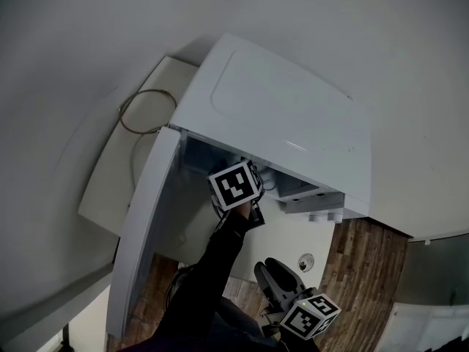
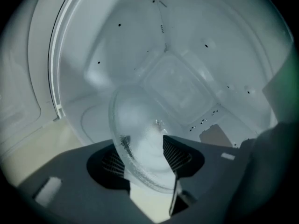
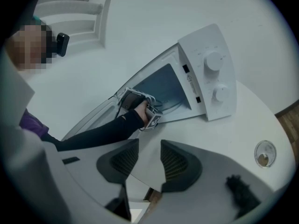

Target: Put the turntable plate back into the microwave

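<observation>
Left gripper: jaws spread, tilted plate between them, inside microwave | Right gripper: jaws apart, empty, above table

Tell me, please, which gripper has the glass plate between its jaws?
The left gripper, reaching inside the microwave, has the glass plate between its jaws; the right gripper has nothing there, outside above the table.

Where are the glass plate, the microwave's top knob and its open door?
glass plate (image 2: 140,136): left gripper view, its clear middle.
top knob (image 3: 213,59): right gripper view, the knob's round face.
door (image 1: 145,215): head view, middle of its white panel.
</observation>
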A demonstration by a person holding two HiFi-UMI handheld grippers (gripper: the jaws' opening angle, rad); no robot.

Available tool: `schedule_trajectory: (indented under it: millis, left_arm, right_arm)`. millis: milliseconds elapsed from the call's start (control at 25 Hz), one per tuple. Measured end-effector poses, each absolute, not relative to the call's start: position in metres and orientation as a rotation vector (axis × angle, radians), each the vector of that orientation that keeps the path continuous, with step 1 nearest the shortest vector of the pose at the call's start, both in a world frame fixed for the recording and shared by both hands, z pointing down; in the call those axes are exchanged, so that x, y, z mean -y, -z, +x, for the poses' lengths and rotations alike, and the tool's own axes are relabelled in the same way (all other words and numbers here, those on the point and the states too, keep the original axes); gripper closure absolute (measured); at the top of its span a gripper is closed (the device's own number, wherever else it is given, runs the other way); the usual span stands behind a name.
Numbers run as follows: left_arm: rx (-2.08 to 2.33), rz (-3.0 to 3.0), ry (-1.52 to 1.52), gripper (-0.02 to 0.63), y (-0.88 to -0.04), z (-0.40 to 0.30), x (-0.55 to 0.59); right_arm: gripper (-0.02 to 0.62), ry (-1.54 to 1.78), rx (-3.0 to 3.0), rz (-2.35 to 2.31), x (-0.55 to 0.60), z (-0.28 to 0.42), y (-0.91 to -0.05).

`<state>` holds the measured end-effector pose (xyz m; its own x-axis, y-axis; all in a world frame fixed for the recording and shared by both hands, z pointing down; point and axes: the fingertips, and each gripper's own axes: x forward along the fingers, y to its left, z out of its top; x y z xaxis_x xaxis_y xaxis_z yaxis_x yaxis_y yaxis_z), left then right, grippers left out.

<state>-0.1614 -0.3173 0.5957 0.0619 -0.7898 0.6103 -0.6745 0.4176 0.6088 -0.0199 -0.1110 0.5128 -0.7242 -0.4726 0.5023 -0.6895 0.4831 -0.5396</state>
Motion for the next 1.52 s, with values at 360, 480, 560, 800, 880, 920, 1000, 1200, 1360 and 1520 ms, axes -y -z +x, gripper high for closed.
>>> schedule_trajectory:
  millis: [360,480,560,800,880,920,1000,1200,1360,1520]
  left_arm:
    - [1.700,1.442,0.016,0.348,-0.600,-0.155,0.321]
    - [1.743,1.447,-0.041,0.334,-0.600,-0.160,0.318]
    - [1.815,1.445,-0.103,0.288,-0.598,-0.168,0.314]
    - [1.929,1.428,-0.166,0.251,-0.600,-0.172,0.312]
    - [1.963,1.404,-0.209,0.219,-0.604,-0.176,0.310]
    - [1.984,1.406,-0.229,0.219,-0.603,-0.178,0.309]
    - [2.085,1.445,-0.345,0.204,-0.594,-0.183,0.311]
    - [2.158,1.564,-0.480,0.213,-0.581,-0.176,0.318]
    - [2.152,1.564,-0.333,0.393,-0.574,-0.176,0.301]
    - [2.182,1.597,-0.287,0.597,-0.562,-0.175,0.280]
  right_arm:
    - [0.442,-1.112,2.440,0.996,0.112,-0.008,-0.517]
    - [0.442,-1.108,2.438,0.983,0.111,-0.008,-0.518]
    - [0.442,-1.112,2.440,0.973,0.108,-0.009,-0.518]
    - [0.442,-1.129,2.439,0.958,0.103,-0.011,-0.521]
    - [0.442,-1.133,2.436,0.958,0.102,-0.008,-0.522]
    - [0.442,-1.135,2.436,0.958,0.102,-0.007,-0.522]
    - [0.442,-1.138,2.438,0.963,0.102,-0.005,-0.522]
    - [0.442,-1.116,2.462,0.972,0.104,-0.005,-0.518]
    - [0.442,-1.097,2.485,0.969,0.108,-0.006,-0.514]
    - [0.442,-1.056,2.522,0.993,0.118,-0.006,-0.506]
